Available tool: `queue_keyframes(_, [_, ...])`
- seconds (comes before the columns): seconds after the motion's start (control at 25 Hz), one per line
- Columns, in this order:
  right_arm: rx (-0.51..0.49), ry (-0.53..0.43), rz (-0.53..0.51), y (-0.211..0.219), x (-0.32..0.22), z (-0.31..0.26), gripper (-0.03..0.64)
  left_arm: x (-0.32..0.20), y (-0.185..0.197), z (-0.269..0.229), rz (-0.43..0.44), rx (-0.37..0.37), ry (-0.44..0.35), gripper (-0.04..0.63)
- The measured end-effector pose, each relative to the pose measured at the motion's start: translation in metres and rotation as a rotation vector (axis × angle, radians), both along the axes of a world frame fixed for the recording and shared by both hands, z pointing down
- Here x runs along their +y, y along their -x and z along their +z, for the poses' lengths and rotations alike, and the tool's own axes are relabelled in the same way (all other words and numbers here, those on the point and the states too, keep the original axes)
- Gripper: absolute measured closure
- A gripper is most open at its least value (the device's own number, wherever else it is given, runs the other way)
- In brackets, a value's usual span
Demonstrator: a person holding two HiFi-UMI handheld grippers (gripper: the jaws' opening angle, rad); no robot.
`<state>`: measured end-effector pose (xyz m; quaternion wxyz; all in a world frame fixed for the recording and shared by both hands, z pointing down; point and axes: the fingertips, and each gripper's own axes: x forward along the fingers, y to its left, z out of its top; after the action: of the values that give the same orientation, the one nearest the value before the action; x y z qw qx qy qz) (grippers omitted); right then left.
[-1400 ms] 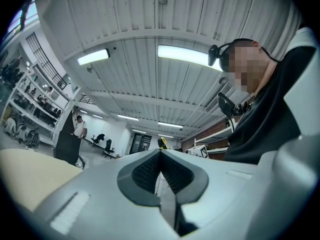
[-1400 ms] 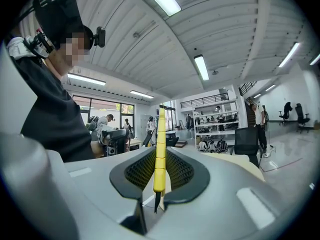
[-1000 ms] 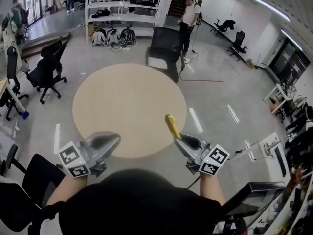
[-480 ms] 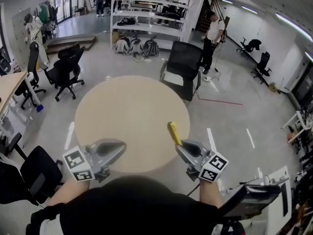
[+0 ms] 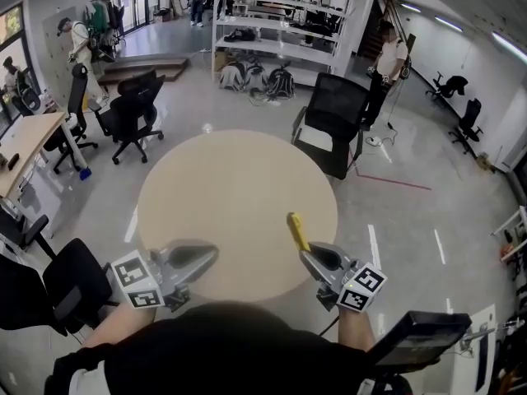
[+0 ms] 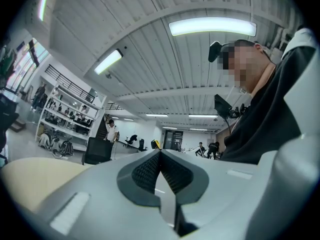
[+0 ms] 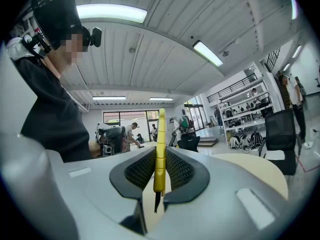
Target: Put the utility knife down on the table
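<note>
room: open office hall, glossy grey floor (image 5: 395,220), striplights on a ribbed ceiling
surface: round beige table (image 5: 230,179), top bare; both grippers at its near edge
around table: black chair (image 5: 333,122) at the far side, black office chairs (image 5: 132,113) to the left, wooden desk (image 5: 25,142) at the left edge, red line (image 5: 395,179) on the floor to the right
people: one stands by the black chair (image 5: 387,56), others far back by the windows
left gripper (image 5: 212,253): jaws tip to tip, nothing between the pads
right gripper (image 5: 305,249): jaws narrow, clamped on the utility knife (image 5: 295,230)
knife place: yellow, sticks forward out of the right jaws over the table's near right part; not lying on the top
head view only: whole table outline, marker cubes on both grippers, the person's dark sleeves
left gripper view only: pads (image 6: 147,171) meeting in a V, the knife's yellow tip (image 6: 157,144) just past them, the wearer's dark torso at the right
right gripper view only: knife (image 7: 160,144) edge-on between ribbed pads (image 7: 180,170), thin dark end pointing at the camera, table rim (image 7: 265,166) to the right
containers: white shelf rack (image 5: 280,23) at the back with dark items on its levels, too small to identify; backpacks (image 5: 255,79) on the floor under it
</note>
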<state>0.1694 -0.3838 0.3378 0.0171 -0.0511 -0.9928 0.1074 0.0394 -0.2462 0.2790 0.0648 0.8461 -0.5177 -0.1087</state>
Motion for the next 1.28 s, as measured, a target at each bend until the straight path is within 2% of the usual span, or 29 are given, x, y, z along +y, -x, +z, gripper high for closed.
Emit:
queue_keyframes(0.16, [0.023,-0.015,-0.007,0.042,-0.008,0.001,0.543,-0.006,0.041,0.01,-0.004,0.026,-0.004,0.603])
queue_keyframes(0.36, [0.052,-0.034,0.022,0.12,-0.016,-0.008,0.543,-0.013,0.125,0.011,0.006,0.046,-0.035,0.603])
queue_keyframes(0.52, [0.082,-0.063,0.043,0.176,-0.024,-0.021,0.543,-0.018,0.191,0.003,0.004,0.017,-0.061,0.603])
queue_keyframes(0.68, [0.095,-0.097,0.04,0.218,-0.041,-0.028,0.543,-0.031,0.238,0.014,-0.022,0.0,-0.043,0.603])
queue_keyframes(0.84, [0.118,-0.109,0.004,0.225,-0.077,-0.019,0.543,-0.065,0.252,0.029,-0.085,0.022,-0.033,0.603])
queue_keyframes(1.04, [0.163,-0.127,-0.057,0.228,-0.131,0.007,0.543,-0.109,0.244,0.042,-0.148,0.044,-0.026,0.603])
queue_keyframes(1.16, [0.178,-0.152,-0.085,0.244,-0.155,0.019,0.543,-0.122,0.246,0.05,-0.159,0.027,0.0,0.603])
queue_keyframes(1.28, [0.19,-0.16,-0.099,0.268,-0.174,0.028,0.543,-0.131,0.268,0.053,-0.187,0.002,0.027,0.603])
